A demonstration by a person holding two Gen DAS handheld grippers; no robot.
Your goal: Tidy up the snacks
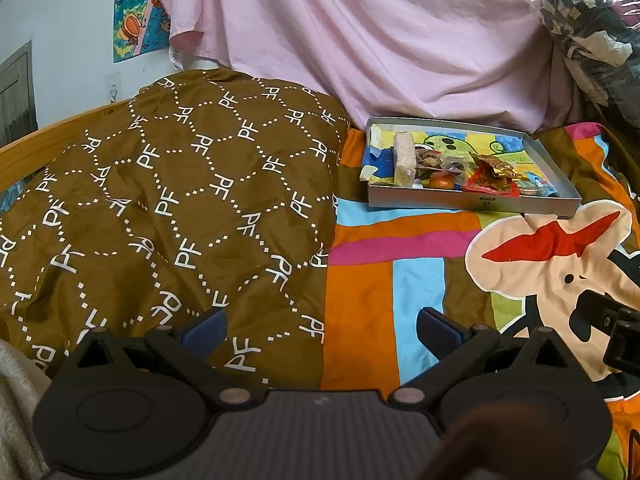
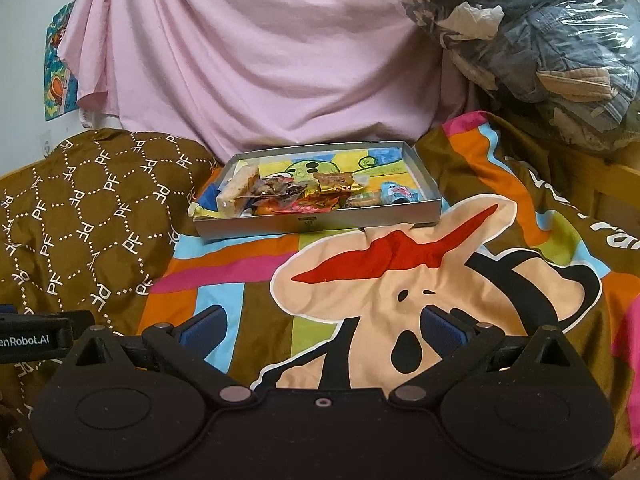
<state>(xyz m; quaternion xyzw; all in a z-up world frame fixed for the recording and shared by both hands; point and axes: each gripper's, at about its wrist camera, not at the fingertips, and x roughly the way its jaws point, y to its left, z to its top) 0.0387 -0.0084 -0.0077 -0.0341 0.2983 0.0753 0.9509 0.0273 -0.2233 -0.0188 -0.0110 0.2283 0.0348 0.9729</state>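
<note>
Left gripper (image 1: 322,330) and right gripper (image 2: 322,328) both spread wide, empty; brown quilt (image 1: 168,208) printed "PF"; snacks piled in grey tray (image 2: 320,222); side bracket (image 2: 28,340) reads "enRobot.AI"

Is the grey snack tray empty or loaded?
Loaded: wrapped snacks are piled along the near side of the tray; its far half shows bare lining.

Pink sheet (image 2: 256,60) over, seemingly, white wall (image 1: 72,40)
</note>
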